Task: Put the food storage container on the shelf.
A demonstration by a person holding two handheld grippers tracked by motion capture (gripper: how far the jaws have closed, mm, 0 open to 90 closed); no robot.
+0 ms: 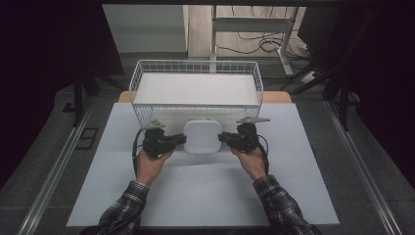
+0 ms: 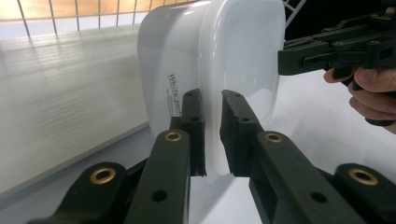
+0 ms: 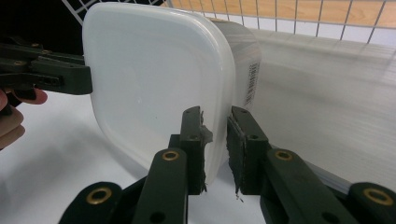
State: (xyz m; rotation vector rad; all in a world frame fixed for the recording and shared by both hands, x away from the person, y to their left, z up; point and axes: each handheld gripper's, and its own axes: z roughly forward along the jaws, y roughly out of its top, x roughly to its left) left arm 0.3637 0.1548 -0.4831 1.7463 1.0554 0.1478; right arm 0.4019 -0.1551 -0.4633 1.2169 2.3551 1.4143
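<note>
A white square plastic container (image 1: 202,136) with a fitted lid is held between my two grippers, just in front of the wire basket (image 1: 142,73). Its lid faces the high camera. My left gripper (image 1: 182,139) is shut on the lid's left rim, and in the left gripper view its jaws (image 2: 212,135) pinch the rim of the container (image 2: 233,56). My right gripper (image 1: 222,138) is shut on the opposite rim. In the right gripper view it (image 3: 215,140) clamps the edge of the container (image 3: 149,79). I cannot tell whether the container touches the table.
The white wire basket stands at the back of the white table sheet (image 1: 205,196), with a white ribbed board (image 1: 195,89) inside it. A metal rail (image 1: 58,161) runs along each side of the table. Cables (image 1: 259,44) and stand legs lie on the floor beyond.
</note>
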